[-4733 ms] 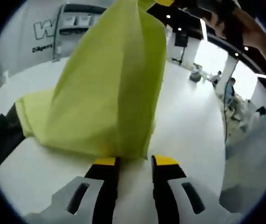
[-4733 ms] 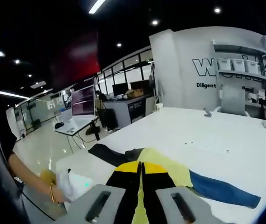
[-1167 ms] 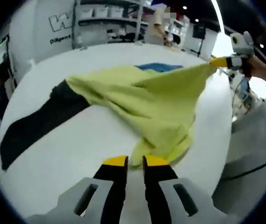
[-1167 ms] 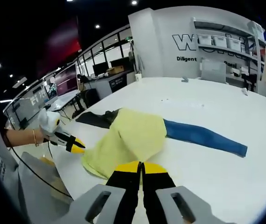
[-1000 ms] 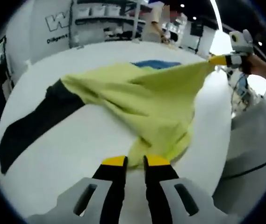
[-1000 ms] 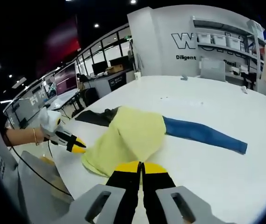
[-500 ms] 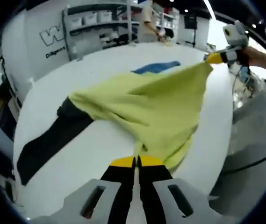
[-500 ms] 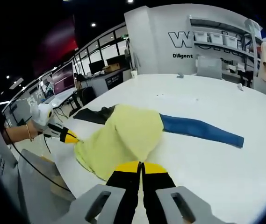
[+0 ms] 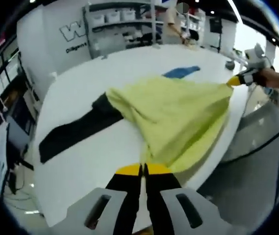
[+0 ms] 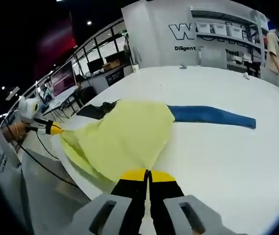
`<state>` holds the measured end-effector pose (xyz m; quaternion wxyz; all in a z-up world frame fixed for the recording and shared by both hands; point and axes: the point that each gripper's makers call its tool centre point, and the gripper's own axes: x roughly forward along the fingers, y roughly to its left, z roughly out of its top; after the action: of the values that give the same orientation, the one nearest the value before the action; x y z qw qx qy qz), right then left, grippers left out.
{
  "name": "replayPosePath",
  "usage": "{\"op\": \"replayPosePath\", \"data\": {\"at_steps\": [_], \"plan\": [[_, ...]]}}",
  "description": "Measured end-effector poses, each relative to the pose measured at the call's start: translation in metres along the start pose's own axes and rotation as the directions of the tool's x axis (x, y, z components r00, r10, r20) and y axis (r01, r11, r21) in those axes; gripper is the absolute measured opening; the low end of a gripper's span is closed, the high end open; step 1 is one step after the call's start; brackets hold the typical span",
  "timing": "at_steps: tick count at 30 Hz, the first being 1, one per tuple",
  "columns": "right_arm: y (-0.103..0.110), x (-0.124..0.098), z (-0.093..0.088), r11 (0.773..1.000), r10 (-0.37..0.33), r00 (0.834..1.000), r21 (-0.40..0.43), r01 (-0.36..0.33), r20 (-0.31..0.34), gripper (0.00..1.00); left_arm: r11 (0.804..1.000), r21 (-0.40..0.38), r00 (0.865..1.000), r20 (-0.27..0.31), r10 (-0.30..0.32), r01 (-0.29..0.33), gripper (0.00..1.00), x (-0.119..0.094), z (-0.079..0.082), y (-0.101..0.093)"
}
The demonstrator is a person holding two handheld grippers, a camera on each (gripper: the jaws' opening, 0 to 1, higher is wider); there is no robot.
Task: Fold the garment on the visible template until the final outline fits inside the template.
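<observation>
Garment [image 9: 178, 117], yellow-green, lies spread on the white table [image 9: 80, 156] near its front edge, with one border pulled taut between the two grippers. The left gripper [image 9: 143, 170] has its jaws closed on a near corner of the cloth; the right gripper [image 10: 148, 175] is likewise clamped on the other corner, and in the left gripper view it appears at far right [image 9: 233, 81]. Judging by that stretch, both corners are held so the hem runs straight and the cloth can be laid flat or folded over evenly. The garment's long axis runs along the table edge from one gripper to the other, and its body points away toward the far side. A black strip [image 9: 75, 132] and a blue strip [image 10: 210, 116] stick out from under it on opposite sides, perhaps the template, though I cannot tell.
</observation>
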<state>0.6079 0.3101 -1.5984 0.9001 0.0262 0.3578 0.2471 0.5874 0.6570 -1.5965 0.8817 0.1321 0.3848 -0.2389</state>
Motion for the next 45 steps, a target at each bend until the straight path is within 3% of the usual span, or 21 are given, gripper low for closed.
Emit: {"op": "replayPosePath", "data": {"at_steps": [5,9,21,23,27,35,36,37,38,40,44,45], "plan": [[0.009,0.0,-0.031,1.0,-0.008,0.996,-0.007,0.007,-0.089,0.0,0.999,-0.003,0.993,-0.11,-0.052,0.052,0.0,0.008,-0.039,-0.015],[0.006,0.004,-0.049,1.0,-0.007,0.99,-0.003,0.007,-0.139,0.0,0.997,0.019,0.988,-0.14,-0.067,0.07,0.0,0.022,-0.057,-0.014],[0.003,0.015,-0.076,1.0,0.001,0.977,-0.01,-0.003,-0.214,0.0,0.99,0.097,0.973,-0.219,-0.078,0.102,0.0,0.029,-0.075,-0.024],[0.0,0.016,-0.086,1.0,0.002,0.972,-0.022,-0.007,-0.235,0.0,0.99,0.097,0.972,-0.222,-0.082,0.105,0.0,0.028,-0.076,-0.026],[0.007,0.013,-0.086,1.0,0.003,0.967,-0.023,-0.009,-0.253,0.0,0.991,0.078,0.972,-0.216,-0.094,0.113,0.0,0.029,-0.082,-0.026],[-0.002,0.012,-0.097,0.994,-0.039,0.951,-0.112,0.004,-0.308,0.0,0.99,0.116,0.977,-0.208,-0.051,0.077,0.0,0.028,-0.085,-0.02],[-0.017,0.008,-0.111,0.98,-0.114,0.916,-0.197,0.039,-0.385,0.0,0.987,0.134,0.974,-0.218,-0.057,0.088,0.0,0.027,-0.087,-0.021],[-0.02,0.006,-0.113,0.976,-0.126,0.909,-0.215,0.041,-0.397,0.0,0.987,0.14,0.975,-0.217,-0.053,0.085,0.0,0.027,-0.086,-0.02],[-0.02,0.005,-0.112,0.976,-0.126,0.909,-0.214,0.041,-0.398,0.0,0.987,0.139,0.975,-0.215,-0.052,0.084,0.0,0.027,-0.086,-0.02],[-0.015,0.006,-0.103,0.99,-0.078,0.941,-0.137,0.034,-0.33,0.0,0.988,0.133,0.974,-0.221,-0.047,0.078,0.0,0.025,-0.087,-0.019],[-0.012,0.003,-0.098,0.992,-0.065,0.944,-0.12,0.027,-0.323,0.0,0.986,0.144,0.972,-0.232,-0.046,0.081,0.0,0.022,-0.087,-0.018],[-0.002,0.007,-0.09,0.992,-0.008,0.96,-0.125,-0.029,-0.28,0.0,0.988,0.126,0.972,-0.23,-0.055,0.086,0.0,0.019,-0.084,-0.019]]}}
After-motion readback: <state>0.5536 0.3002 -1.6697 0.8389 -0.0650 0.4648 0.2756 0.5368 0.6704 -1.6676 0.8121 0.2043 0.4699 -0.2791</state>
